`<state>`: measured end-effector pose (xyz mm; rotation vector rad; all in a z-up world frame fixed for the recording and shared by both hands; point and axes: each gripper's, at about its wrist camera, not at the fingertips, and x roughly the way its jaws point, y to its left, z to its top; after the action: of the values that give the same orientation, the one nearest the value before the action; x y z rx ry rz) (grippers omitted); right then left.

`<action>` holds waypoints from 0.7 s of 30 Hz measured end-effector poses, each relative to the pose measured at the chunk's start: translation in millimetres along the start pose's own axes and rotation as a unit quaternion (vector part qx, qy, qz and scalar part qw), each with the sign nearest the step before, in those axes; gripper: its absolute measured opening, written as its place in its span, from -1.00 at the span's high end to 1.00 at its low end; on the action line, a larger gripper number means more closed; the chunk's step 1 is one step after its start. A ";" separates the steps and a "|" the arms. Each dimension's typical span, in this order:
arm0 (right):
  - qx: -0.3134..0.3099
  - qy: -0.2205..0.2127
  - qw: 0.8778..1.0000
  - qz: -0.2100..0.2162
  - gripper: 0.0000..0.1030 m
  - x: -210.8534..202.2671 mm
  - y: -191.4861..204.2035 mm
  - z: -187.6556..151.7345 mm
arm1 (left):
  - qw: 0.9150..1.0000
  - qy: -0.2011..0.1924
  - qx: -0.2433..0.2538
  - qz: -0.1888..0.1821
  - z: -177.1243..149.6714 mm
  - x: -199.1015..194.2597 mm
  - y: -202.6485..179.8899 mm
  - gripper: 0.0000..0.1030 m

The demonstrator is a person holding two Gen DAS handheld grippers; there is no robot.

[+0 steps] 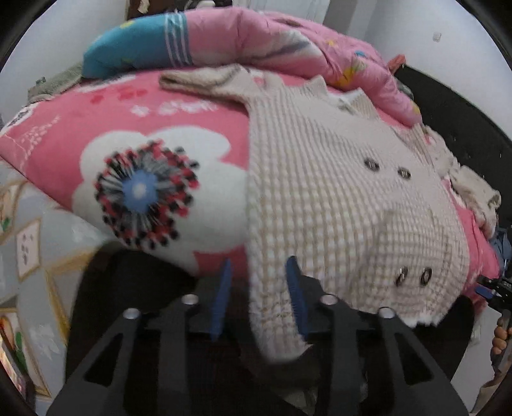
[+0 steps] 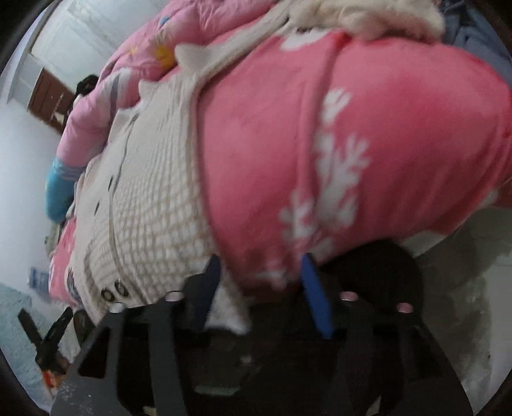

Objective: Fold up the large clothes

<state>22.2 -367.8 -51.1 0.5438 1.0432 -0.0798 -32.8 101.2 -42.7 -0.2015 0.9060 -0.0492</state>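
- The bed (image 1: 134, 105) carries everything here; its cover is pink with a large white flower print, the flower's centre blue, ringed in red and black.
- White walls (image 1: 64, 41) stand behind the bed, and in the right wrist view a brown door (image 2: 48, 99) shows at the far left, beyond the bed.
- A pale grey floor (image 1: 35, 243) with gold-lined diamond tiles lies beside the bed's near edge in the left wrist view.
- A pink quilt (image 1: 288, 41) with a blue striped end is bunched along the far side of the bed.
- The cream waffle-knit garment (image 1: 336, 198) lies spread flat on the bed, in front of the quilt, its hem hanging over the near edge; dark paired buttons run down it and a sleeve stretches toward the quilt.
- A crumpled cream piece of clothing (image 2: 368, 16) sits at the bed's far corner in the right wrist view.
- The left tool (image 1: 260, 294) has its blue fingers apart, one on each side of the garment's hanging left edge, not pressing it.
- The right tool (image 2: 260, 288) also stands parted at the bed's near edge, astride the garment's right hem corner and the pink cover; blur hides whether it touches.
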 end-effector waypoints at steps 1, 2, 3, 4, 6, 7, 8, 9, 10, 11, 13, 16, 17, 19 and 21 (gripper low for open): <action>-0.011 -0.012 1.000 -0.012 -0.11 -4.7 7.1 7.6 | 1.000 -0.010 -0.001 0.004 5.8 -2.4 3.0 0.24; -0.020 -0.021 0.999 -0.022 -0.22 -6.5 13.1 11.6 | 1.000 -0.015 -0.001 0.007 10.0 -1.8 5.9 0.19; -0.035 -0.030 0.998 -0.031 -0.35 -7.7 23.2 17.2 | 1.000 -0.023 0.001 0.014 16.9 -1.7 7.3 0.12; -0.055 -0.041 0.997 -0.037 -0.42 -7.8 39.5 25.8 | 0.999 -0.029 0.004 0.024 27.0 0.7 7.6 0.10; -0.086 -0.054 0.994 -0.031 -0.61 -1.4 62.4 35.7 | 0.999 -0.042 0.005 0.031 46.1 4.7 5.5 0.00; -0.111 -0.061 0.992 -0.020 -0.62 4.6 85.1 43.1 | 0.998 -0.051 0.005 0.034 56.8 6.8 4.3 -0.06; -0.128 -0.065 0.990 -0.011 -0.66 8.3 100.5 46.7 | 0.997 -0.061 0.006 0.038 67.5 9.0 4.3 -0.19; -0.147 -0.068 0.987 0.004 -0.75 13.4 118.1 51.7 | 0.996 -0.075 0.007 0.043 84.0 13.5 2.2 -0.28; -0.171 -0.069 0.983 0.023 -0.77 22.1 143.3 58.4 | 0.996 -0.082 0.006 0.045 97.2 18.6 0.1 -0.30; -0.184 -0.068 0.980 0.033 -0.77 31.0 161.0 62.4 | 0.995 -0.086 0.005 0.046 111.2 24.5 -0.2 -0.30; -0.225 -0.068 0.970 0.063 -0.77 49.9 204.5 70.9 | 0.994 -0.093 -0.002 0.056 149.3 44.4 0.9 -0.30; -0.272 -0.071 0.956 0.080 -0.77 76.3 253.5 81.0 | 0.993 -0.093 -0.014 0.077 193.8 74.8 8.4 -0.30; -0.289 -0.065 0.951 0.088 -0.77 92.2 273.7 84.9 | 0.992 -0.089 -0.012 0.092 211.8 91.1 11.3 -0.30; -0.301 -0.047 0.947 0.102 -0.77 115.8 295.7 89.1 | 0.989 -0.075 0.008 0.124 235.1 119.5 12.9 -0.30; -0.308 -0.029 0.944 0.111 -0.77 134.5 314.0 91.3 | 0.988 -0.047 0.033 0.143 256.2 154.8 14.9 -0.30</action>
<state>263.0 -112.8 -6.4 0.0828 0.8810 0.4179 263.4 135.2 -12.2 -0.0107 0.8294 0.1948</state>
